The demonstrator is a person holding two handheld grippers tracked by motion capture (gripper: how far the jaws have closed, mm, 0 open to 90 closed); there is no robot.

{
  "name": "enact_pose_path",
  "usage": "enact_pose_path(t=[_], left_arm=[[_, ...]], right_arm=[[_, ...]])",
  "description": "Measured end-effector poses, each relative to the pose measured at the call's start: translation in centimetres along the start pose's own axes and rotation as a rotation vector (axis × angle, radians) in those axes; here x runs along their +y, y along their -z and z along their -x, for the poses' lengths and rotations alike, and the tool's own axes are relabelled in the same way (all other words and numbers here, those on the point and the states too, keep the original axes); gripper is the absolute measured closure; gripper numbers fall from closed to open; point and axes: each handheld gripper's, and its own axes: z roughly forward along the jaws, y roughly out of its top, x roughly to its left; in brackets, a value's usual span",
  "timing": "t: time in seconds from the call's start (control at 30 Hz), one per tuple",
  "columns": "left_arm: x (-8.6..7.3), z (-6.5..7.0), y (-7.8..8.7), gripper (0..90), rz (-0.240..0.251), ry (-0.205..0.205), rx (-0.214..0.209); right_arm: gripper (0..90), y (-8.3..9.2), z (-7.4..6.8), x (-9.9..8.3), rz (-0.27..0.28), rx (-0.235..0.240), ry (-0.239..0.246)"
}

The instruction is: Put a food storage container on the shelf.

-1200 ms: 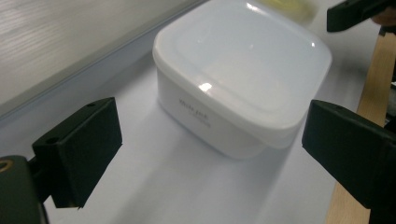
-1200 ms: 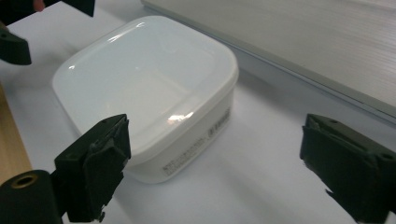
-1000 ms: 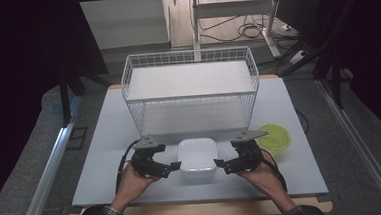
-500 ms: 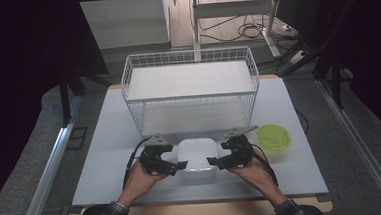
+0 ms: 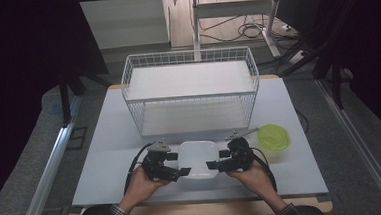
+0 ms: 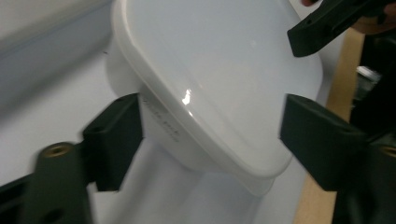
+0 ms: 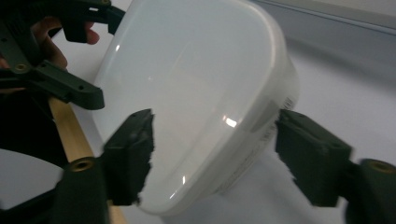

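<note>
We judge this to be the approach before a two-sided grasp: both grippers are set at the flanks of the white rounded-square lidded plastic container (image 5: 197, 158), which sits on the pale grey table top (image 5: 110, 142) near its front edge, just in front of the white wire basket rack (image 5: 191, 95).

Starting at the left, the left gripper (image 5: 180, 172) points in at the container's left side. In the left gripper view its jaws stand wide apart, straddling a rounded corner of the container (image 6: 210, 84); the left-hand pad seems to lie against, or just beside, the wall under the lid rim, while the other pad stands clear of the plastic. It has no hold yet.

On the other side, the right gripper (image 5: 212, 165) mirrors it. In the right gripper view its jaws are likewise spread wide around the container (image 7: 196, 93), one pad near the lid's edge, the other close to the ribbed side wall; whether either touches we cannot tell.

Further right lies a yellow-green round plastic lid (image 5: 273, 136), well apart from the work.

The next move, as we judge it, calls for both pairs of jaws to close evenly on the rim or walls so the smooth box does not twist or slip.
</note>
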Motion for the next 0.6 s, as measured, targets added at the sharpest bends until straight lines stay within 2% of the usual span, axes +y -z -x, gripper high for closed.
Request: enact_pose_path(t=[0.03, 0.07, 0.1, 0.17, 0.2, 0.23, 0.27, 0.3, 0.37, 0.4, 0.53, 0.57, 0.6], left_arm=[[0.0, 0.2, 0.3, 35.1, 0.006, -0.007, 0.014], [0.0, 0.3, 0.6, 35.1, 0.025, -0.010, 0.045], [0.0, 0.2, 0.9, 43.0, 0.029, 0.020, 0.036], [-0.1, 0.3, 1.0, 46.7, 0.036, 0.023, 0.037], [-0.1, 0.3, 1.0, 46.7, 0.039, 0.030, 0.043], [-0.1, 0.4, 1.2, 52.2, 0.058, 0.045, 0.054], [-0.1, 0.4, 1.2, 56.0, 0.058, 0.045, 0.054], [-0.1, 0.4, 1.3, 56.0, 0.069, 0.047, 0.058], [-0.1, 0.6, 1.5, 62.6, 0.074, 0.050, 0.093], [-0.1, 0.6, 1.5, 62.6, 0.077, 0.053, 0.097], [-0.2, 0.5, 1.7, 66.9, 0.091, 0.075, 0.091], [-0.2, 0.4, 1.8, 71.8, 0.097, 0.084, 0.090], [-0.3, 0.4, 1.9, 71.8, 0.100, 0.088, 0.093]], right_arm=[[39.1, 0.2, 0.1, -0.1, 0.001, -0.002, -0.020], [39.1, 0.2, 0.1, -0.1, 0.001, -0.002, -0.020], [50.8, 0.9, 0.1, -0.1, 0.033, -0.023, -0.022], [59.1, 1.4, -0.1, -0.1, 0.043, -0.033, -0.028], [59.1, 1.4, -0.1, -0.1, 0.043, -0.033, -0.028], [62.1, 1.7, -0.3, -0.1, 0.052, -0.050, -0.027], [62.1, 1.7, -0.3, -0.1, 0.052, -0.050, -0.027], [63.8, 1.8, -0.4, -0.1, 0.059, -0.060, -0.028], [70.1, 2.2, -0.6, -0.1, 0.085, -0.067, -0.040], [70.1, 2.2, -0.6, -0.1, 0.085, -0.067, -0.040], [73.3, 2.3, -0.5, -0.3, 0.108, -0.063, -0.055], [77.1, 2.4, -0.6, -0.4, 0.125, -0.068, -0.059], [77.1, 2.4, -0.6, -0.4, 0.125, -0.068, -0.059]])
